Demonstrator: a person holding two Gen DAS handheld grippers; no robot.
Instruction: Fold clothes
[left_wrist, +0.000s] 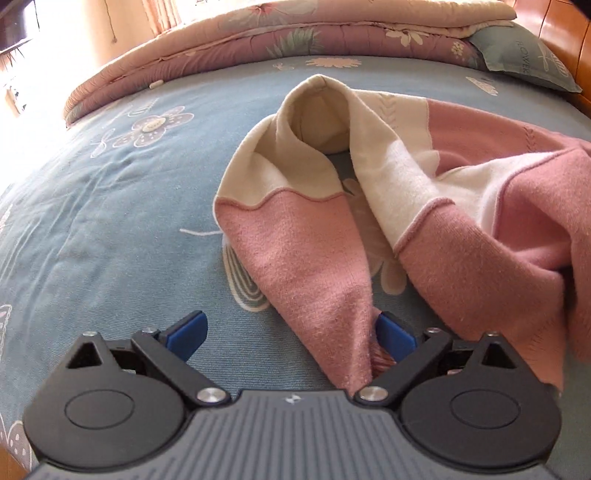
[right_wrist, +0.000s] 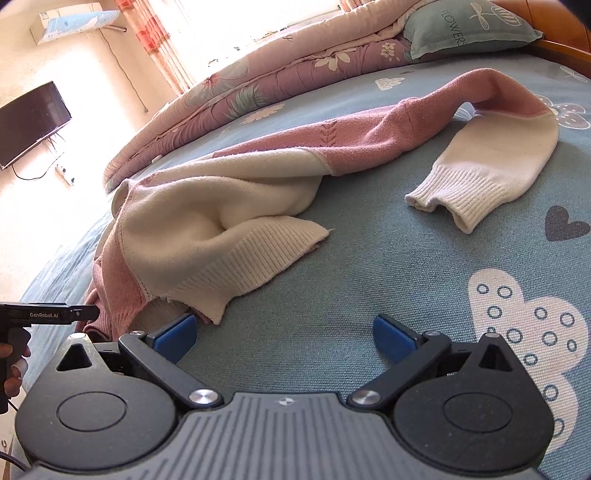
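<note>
A pink and cream knit sweater (left_wrist: 314, 251) lies crumpled on the blue patterned bed sheet (left_wrist: 110, 221). My left gripper (left_wrist: 291, 336) is open. A pink fold of the sweater runs between its blue pads and lies against the right pad (left_wrist: 395, 338). In the right wrist view the sweater (right_wrist: 221, 206) sprawls across the bed, its cream ribbed hem (right_wrist: 258, 251) turned up and one sleeve with a cream cuff (right_wrist: 480, 184) stretched to the right. My right gripper (right_wrist: 284, 338) is open over bare sheet, its left pad close to the hem corner. The left gripper (right_wrist: 88, 314) shows side-on at the sweater's pink edge.
A folded pink floral quilt (right_wrist: 258, 85) and a grey-green pillow (right_wrist: 461, 29) lie along the far side of the bed. A wooden headboard (right_wrist: 569, 51) borders the right. A TV (right_wrist: 29, 122) hangs on the wall. A hand (right_wrist: 11, 354) holds the left gripper.
</note>
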